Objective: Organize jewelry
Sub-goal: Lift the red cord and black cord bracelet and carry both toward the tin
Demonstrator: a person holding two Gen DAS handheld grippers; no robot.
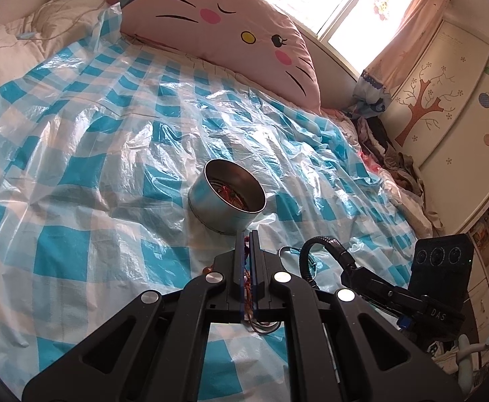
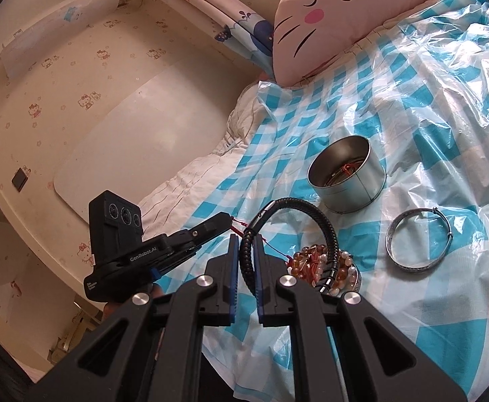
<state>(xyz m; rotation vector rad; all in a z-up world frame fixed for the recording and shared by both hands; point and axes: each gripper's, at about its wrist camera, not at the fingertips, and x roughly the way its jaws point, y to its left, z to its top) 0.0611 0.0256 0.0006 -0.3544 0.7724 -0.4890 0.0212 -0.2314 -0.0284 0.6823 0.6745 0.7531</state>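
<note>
A round metal tin [image 1: 226, 197] [image 2: 348, 176] stands open on the checked plastic sheet, with red-corded jewelry inside. My left gripper [image 1: 247, 236] is shut on a red string bracelet [image 1: 248, 288], just in front of the tin; it shows from the side in the right wrist view [image 2: 226, 221]. My right gripper [image 2: 247, 243] is shut on a black braided bracelet [image 2: 314, 221], which arcs up and right; it also shows in the left wrist view [image 1: 324, 251]. Beaded bracelets [image 2: 321, 266] lie in a pile under that arc. A silver bangle [image 2: 418, 239] lies to the right.
The blue-and-white plastic sheet [image 1: 93, 167] covers a bed. A pink cat-face pillow [image 1: 231, 33] lies at the head. A pile of clothes [image 1: 391, 160] sits by a wardrobe [image 1: 452, 100]. A curved cream headboard [image 2: 110, 117] runs along the bed's edge.
</note>
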